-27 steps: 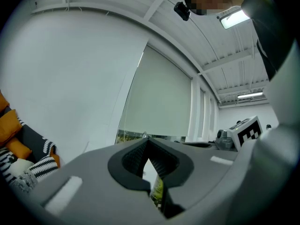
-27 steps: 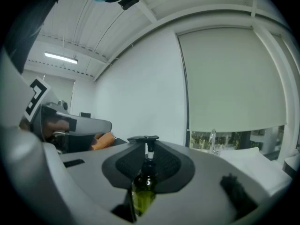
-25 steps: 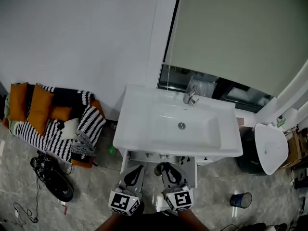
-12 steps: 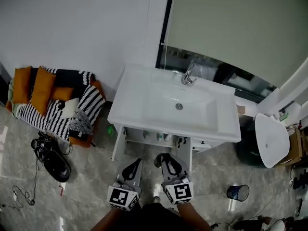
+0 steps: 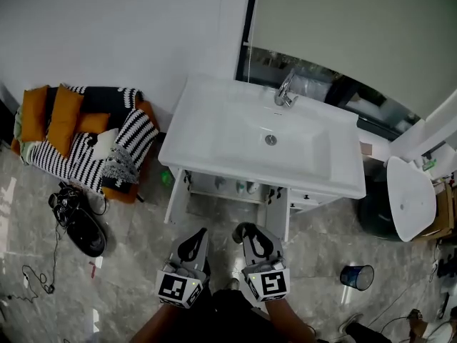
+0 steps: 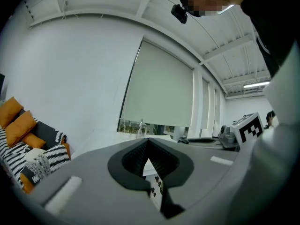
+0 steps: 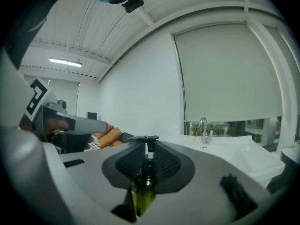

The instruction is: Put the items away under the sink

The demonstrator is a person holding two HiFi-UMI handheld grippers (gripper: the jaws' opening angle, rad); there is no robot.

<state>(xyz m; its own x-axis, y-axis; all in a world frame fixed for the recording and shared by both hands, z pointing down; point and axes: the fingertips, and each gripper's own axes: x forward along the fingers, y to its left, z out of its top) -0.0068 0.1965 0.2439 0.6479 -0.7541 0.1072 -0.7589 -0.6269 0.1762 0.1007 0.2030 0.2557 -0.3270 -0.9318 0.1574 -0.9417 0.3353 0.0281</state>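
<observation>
One green pump bottle [image 7: 144, 184] sits upright, pinched in the right gripper [image 5: 246, 231], short of the open cupboard [image 5: 230, 189] under the sink [image 5: 207, 131], likely so it stands straight inside; left gripper [image 5: 198, 234] is closed, empty

Lighting was bright, even and indoor throughout. In the head view the wide lens bowed straight wall lines toward the edges, the white sink [image 5: 207, 120] was nearly washed out, and a pale sheen lay on the glossy floor [image 5: 7, 213]. Both gripper views were circular fisheye frames with black corners; a ceiling strip light [image 7: 65, 62] glowed, and the near pump bottle [image 7: 144, 186] looked slightly soft
</observation>
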